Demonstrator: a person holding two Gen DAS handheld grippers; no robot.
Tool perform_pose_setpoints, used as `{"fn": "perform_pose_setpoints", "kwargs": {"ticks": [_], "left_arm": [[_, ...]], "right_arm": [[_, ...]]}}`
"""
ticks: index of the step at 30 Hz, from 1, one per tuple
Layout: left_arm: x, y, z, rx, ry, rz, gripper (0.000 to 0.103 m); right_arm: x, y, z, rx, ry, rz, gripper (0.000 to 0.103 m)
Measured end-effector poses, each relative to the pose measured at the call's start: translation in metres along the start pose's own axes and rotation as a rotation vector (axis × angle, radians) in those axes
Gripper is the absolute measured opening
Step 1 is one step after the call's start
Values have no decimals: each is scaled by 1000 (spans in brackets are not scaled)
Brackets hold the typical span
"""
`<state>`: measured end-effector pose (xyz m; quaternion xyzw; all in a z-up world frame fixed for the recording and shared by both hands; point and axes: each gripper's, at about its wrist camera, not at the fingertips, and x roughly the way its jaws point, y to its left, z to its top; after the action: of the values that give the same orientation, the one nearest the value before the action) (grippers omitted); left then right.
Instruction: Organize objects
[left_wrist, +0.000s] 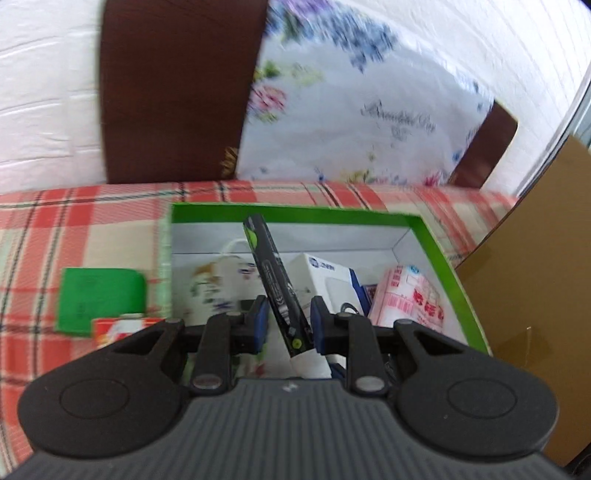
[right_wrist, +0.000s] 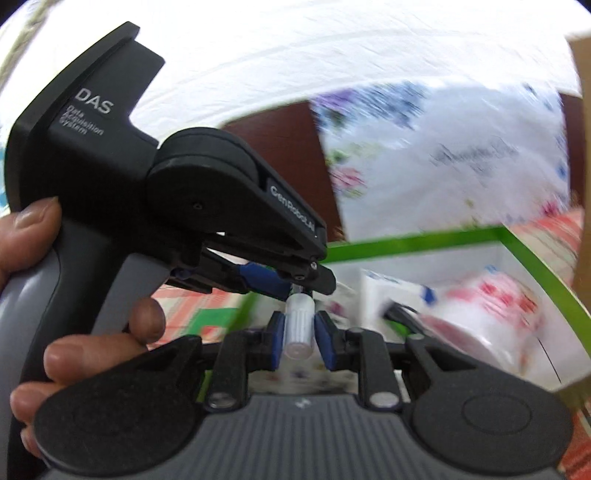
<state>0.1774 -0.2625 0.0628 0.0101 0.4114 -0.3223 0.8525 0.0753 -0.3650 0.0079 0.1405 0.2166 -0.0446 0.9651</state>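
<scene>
In the left wrist view my left gripper (left_wrist: 289, 306) is shut on a slim black pack (left_wrist: 266, 266) with a green dot. The pack sticks up tilted over the open green-rimmed box (left_wrist: 295, 214). Inside the box lie a white carton (left_wrist: 325, 280), a pink printed packet (left_wrist: 410, 295) and a floral item (left_wrist: 210, 284). In the right wrist view my right gripper (right_wrist: 298, 321) is shut on a small white ribbed tube (right_wrist: 298, 341), lying end-on between the blue pads. It hangs over the near edge of the green-rimmed box (right_wrist: 406, 242). The left gripper (right_wrist: 314, 280), held by a hand (right_wrist: 55, 332), is just ahead of the tube.
The box rests on a red plaid bedsheet (left_wrist: 92, 221). A green card (left_wrist: 99, 299) and a red-and-white packet (left_wrist: 122, 328) lie left of it. A floral pillow (left_wrist: 351, 122) leans on a brown headboard (left_wrist: 173, 92) behind. Brown cardboard (left_wrist: 535, 295) stands at the right.
</scene>
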Motion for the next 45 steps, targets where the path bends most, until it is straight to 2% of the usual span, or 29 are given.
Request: {"fn": "perform_pose_setpoints", "kwargs": {"ticks": [3,6,10,15,21,27,34,45], "left_arm": [[6,-8,0,38,11,47,31],[-10,-11,-2,60,-16,67,39],[-35,-13,-7,75,-54,111,39],[-64,-14,-30,105,-79,194,40],[-81,-8,-67,103,-64,248,45],[-88,1,-100,86,-34,295,45],[-105,16,-123,80,-51,360,50],[-125,55,-144,6,-64,433,51]], "right_arm": [[7,-12,-1,48,26,1,30],[-3,-13,-4,39,-2,11,36],[-17,-8,-4,19,-33,30,36],[-43,-10,-10,5,-42,5,36],[-68,-22,-23,29,-10,-41,36],[-87,-23,-29,41,8,-43,36],[-97,-4,-37,18,33,-7,37],[-92,34,-47,-47,92,61,37]]}}
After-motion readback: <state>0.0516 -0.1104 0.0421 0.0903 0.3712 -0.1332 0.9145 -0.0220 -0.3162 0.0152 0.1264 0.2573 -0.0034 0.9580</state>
